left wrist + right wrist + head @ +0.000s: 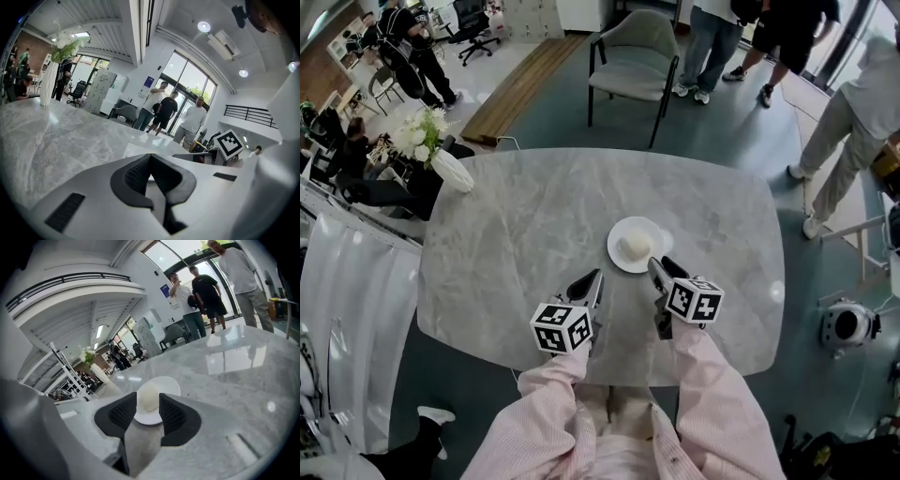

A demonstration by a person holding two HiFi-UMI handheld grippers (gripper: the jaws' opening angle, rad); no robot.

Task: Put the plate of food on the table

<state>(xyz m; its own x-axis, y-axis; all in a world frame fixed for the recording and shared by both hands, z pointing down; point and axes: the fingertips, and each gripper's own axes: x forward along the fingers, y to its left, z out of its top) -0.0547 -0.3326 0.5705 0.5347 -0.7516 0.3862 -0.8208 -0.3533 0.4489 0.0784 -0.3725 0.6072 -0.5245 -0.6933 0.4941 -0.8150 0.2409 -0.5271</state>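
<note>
Since the plate [617, 256] rests on the table [525, 225], task looks done; right gripper [661, 272] beside plate gapes empty, left gripper [592, 278] closed.

Worktop [516, 244], grey marble: one.
White plate [616, 253]: one.
Pale dome of food [636, 246]: one.
Tongs: two, the left tongs [595, 276] and the right tongs [664, 266].
Marker cubes [562, 328]: two.
Vase [453, 172] of white flowers: one.
Grey armchair [633, 56]: one.
Office chair [473, 21]: one.
Standing people [780, 28], upper right: three.

Open office lobby, glass entrance doors [187, 86], rolling desk chair [474, 21], mezzanine railing [248, 115]
</note>
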